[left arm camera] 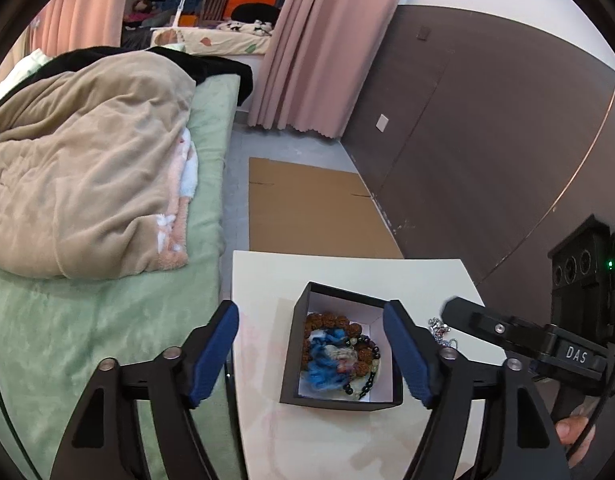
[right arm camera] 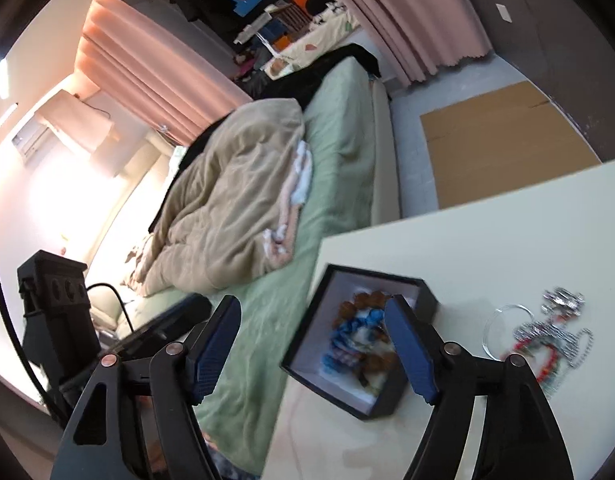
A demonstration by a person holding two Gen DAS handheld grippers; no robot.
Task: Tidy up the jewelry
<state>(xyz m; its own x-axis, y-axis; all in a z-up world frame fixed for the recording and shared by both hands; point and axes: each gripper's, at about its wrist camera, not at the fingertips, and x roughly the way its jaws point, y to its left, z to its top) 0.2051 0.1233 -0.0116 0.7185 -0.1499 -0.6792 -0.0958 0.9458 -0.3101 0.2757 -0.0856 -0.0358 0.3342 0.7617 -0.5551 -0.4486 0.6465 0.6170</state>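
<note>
A black open box (left arm camera: 295, 344) with a white lining sits on the white table (left arm camera: 347, 272). It holds brown bead bracelets, black beads and a blue tassel (left arm camera: 325, 364). My left gripper (left arm camera: 311, 352) is open and empty, hovering over the box's left part. A pile of loose jewelry (right arm camera: 547, 336), silver chains, a clear bangle and red beads, lies on the table right of the box (right arm camera: 307, 340). My right gripper (right arm camera: 313, 344) is open and empty above the box. The right gripper's body shows in the left wrist view (left arm camera: 519, 340), over the loose jewelry (left arm camera: 439, 330).
A bed with a green sheet (left arm camera: 107, 320) and a beige blanket (left arm camera: 87, 168) lies left of the table. Flat cardboard (left arm camera: 311, 208) lies on the floor beyond the table. A dark wall (left arm camera: 487, 140) runs along the right. Pink curtains (left arm camera: 327, 40) hang behind.
</note>
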